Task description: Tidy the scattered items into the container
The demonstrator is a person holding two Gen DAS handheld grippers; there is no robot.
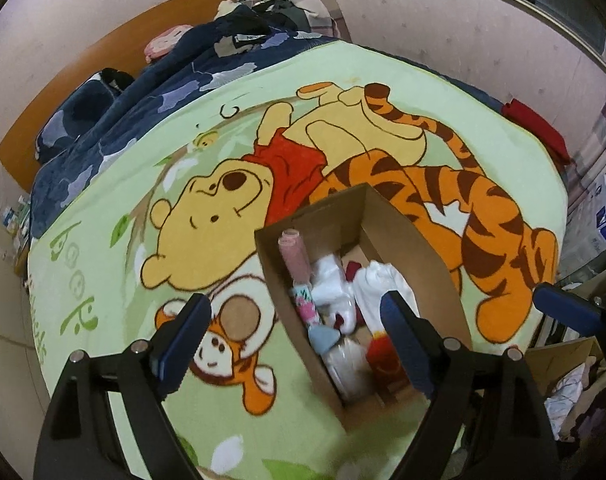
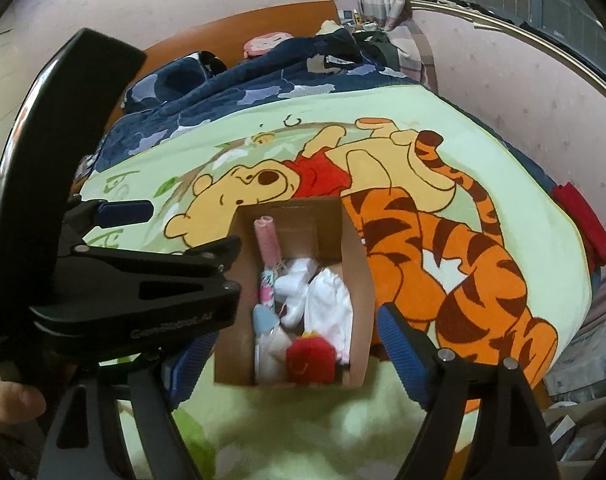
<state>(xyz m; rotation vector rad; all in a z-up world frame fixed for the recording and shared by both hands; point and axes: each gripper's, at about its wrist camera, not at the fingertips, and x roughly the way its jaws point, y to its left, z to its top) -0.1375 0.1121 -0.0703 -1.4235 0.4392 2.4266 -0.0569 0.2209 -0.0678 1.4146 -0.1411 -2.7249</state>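
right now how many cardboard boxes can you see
2: one box on the blanket holding the items, another on the floor at right. Others may be hidden.

Both wrist cams look steeply down on the bed, close over the box [image 1: 403,236] [image 2: 359,248]. Left views from box's left, right from its near end; both share box and blanket [image 1: 103,240] [image 2: 483,128].

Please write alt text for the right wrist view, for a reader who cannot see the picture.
An open cardboard box sits on a green cartoon blanket on a bed, holding a pink roll, white cloth and a red toy. The right tool is open and empty in front of the box, and the left tool reaches in from the left side.
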